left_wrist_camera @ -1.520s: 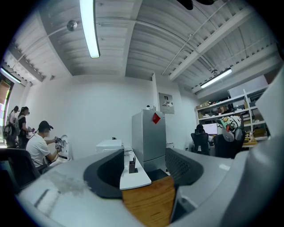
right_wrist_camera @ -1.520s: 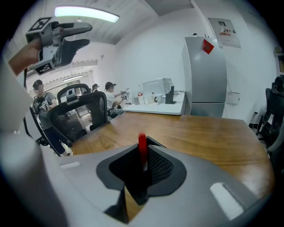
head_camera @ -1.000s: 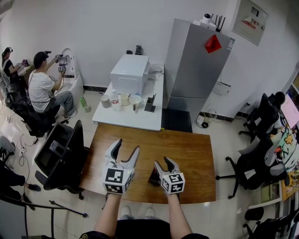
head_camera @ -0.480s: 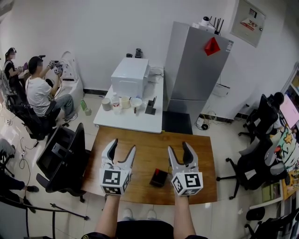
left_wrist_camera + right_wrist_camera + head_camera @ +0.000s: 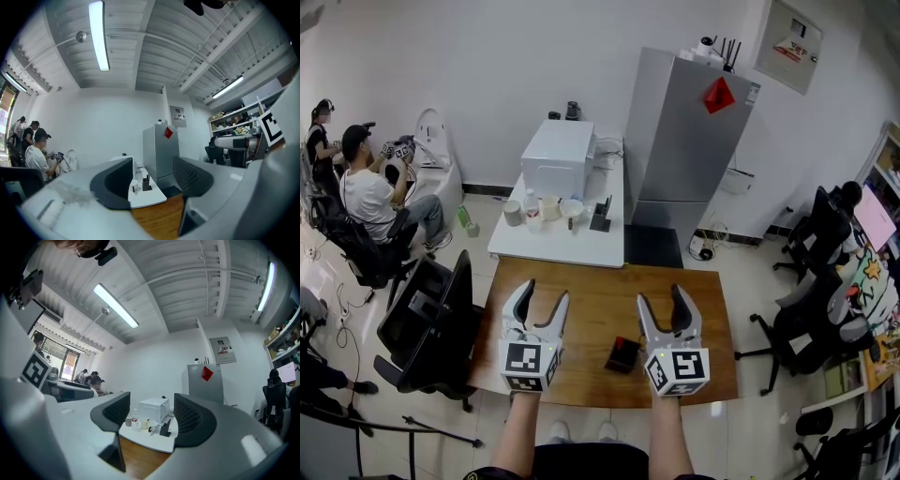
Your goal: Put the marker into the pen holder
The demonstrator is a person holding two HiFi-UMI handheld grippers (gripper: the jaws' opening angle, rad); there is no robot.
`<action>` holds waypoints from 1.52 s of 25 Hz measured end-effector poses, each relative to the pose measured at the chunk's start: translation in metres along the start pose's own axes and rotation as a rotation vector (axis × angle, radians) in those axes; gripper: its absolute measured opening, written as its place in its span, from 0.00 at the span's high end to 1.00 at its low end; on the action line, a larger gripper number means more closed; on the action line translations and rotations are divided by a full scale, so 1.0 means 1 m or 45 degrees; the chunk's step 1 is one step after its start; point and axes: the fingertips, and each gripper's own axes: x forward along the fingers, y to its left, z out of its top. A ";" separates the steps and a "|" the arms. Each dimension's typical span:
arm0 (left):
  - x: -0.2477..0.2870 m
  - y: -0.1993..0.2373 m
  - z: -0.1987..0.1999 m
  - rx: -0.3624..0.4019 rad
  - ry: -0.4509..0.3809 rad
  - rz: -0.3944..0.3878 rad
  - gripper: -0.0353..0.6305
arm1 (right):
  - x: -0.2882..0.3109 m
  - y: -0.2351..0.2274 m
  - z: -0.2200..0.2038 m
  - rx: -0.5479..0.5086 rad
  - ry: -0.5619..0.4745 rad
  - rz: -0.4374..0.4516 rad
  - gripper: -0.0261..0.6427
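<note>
1. The left gripper (image 5: 544, 292) is held over the wooden tabletop (image 5: 600, 279) and points level. Its jaws stand apart with nothing between them.
2. The right gripper (image 5: 662, 296) is beside it, also roughly level. Its jaws have just been opening and now stand wide apart, with nothing between them.
3. The pen holder (image 5: 623, 353), a small dark box showing some red, sits on the wooden tabletop between the two grippers, nearer the right one. Neither gripper touches it.
4. The marker cannot be made out apart from the pen holder; it is in neither gripper.
5. Both gripper views look past the wood to a white tabletop (image 5: 572, 246) carrying a white box (image 5: 558, 157), cups and a bottle. A grey fridge (image 5: 680, 141) stands to its right.
</note>
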 end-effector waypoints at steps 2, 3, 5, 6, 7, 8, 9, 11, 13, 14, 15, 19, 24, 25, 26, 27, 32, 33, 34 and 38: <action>-0.004 0.002 0.000 0.007 0.001 -0.011 0.54 | -0.003 0.008 -0.003 0.004 0.011 -0.008 0.53; -0.007 0.003 -0.001 0.012 0.008 -0.016 0.54 | -0.005 0.011 -0.005 0.011 0.012 -0.015 0.53; -0.012 0.007 -0.005 0.014 0.023 -0.024 0.54 | -0.012 0.015 -0.007 0.042 0.005 -0.041 0.53; -0.015 0.008 -0.006 0.007 0.026 -0.028 0.54 | -0.016 0.017 -0.008 0.056 0.001 -0.057 0.53; -0.019 0.010 -0.007 -0.002 0.028 -0.032 0.54 | -0.021 0.018 -0.009 0.064 0.002 -0.073 0.53; -0.021 0.010 -0.009 -0.011 0.029 -0.036 0.54 | -0.024 0.020 -0.009 0.063 0.009 -0.086 0.53; -0.023 0.010 -0.009 -0.017 0.030 -0.043 0.54 | -0.027 0.022 -0.009 0.055 0.019 -0.092 0.53; -0.027 0.007 -0.011 -0.022 0.037 -0.056 0.54 | -0.035 0.027 -0.009 0.039 0.036 -0.098 0.53; -0.034 0.002 -0.011 -0.019 0.042 -0.064 0.54 | -0.045 0.030 -0.006 0.044 0.024 -0.102 0.53; -0.036 -0.002 -0.010 -0.016 0.041 -0.069 0.54 | -0.050 0.030 -0.004 0.051 0.010 -0.101 0.53; -0.040 -0.006 -0.009 -0.013 0.040 -0.074 0.54 | -0.055 0.030 -0.003 0.058 -0.002 -0.097 0.53; -0.061 -0.023 -0.008 -0.005 0.036 -0.042 0.54 | -0.079 0.029 0.001 0.066 -0.003 -0.063 0.53; -0.103 -0.075 -0.020 0.006 0.075 -0.009 0.54 | -0.146 0.012 -0.004 0.068 0.014 -0.043 0.53; -0.113 -0.088 -0.024 -0.001 0.080 -0.010 0.54 | -0.160 0.008 -0.009 0.064 0.034 -0.038 0.53; -0.121 -0.097 -0.027 -0.007 0.083 -0.004 0.54 | -0.173 0.005 -0.015 0.061 0.058 -0.028 0.53; -0.129 -0.104 -0.029 -0.010 0.087 0.013 0.54 | -0.185 0.002 -0.020 0.063 0.083 -0.017 0.53; -0.175 -0.135 -0.021 0.000 0.088 0.080 0.54 | -0.237 -0.001 -0.033 0.086 0.168 0.026 0.53; -0.180 -0.144 -0.016 0.010 0.076 0.075 0.54 | -0.242 0.000 -0.029 0.081 0.153 0.033 0.53; -0.184 -0.152 -0.011 0.018 0.068 0.068 0.54 | -0.247 0.000 -0.023 0.075 0.130 0.038 0.54; -0.198 -0.164 0.000 0.037 0.045 0.044 0.54 | -0.256 0.005 -0.002 0.074 0.054 0.048 0.54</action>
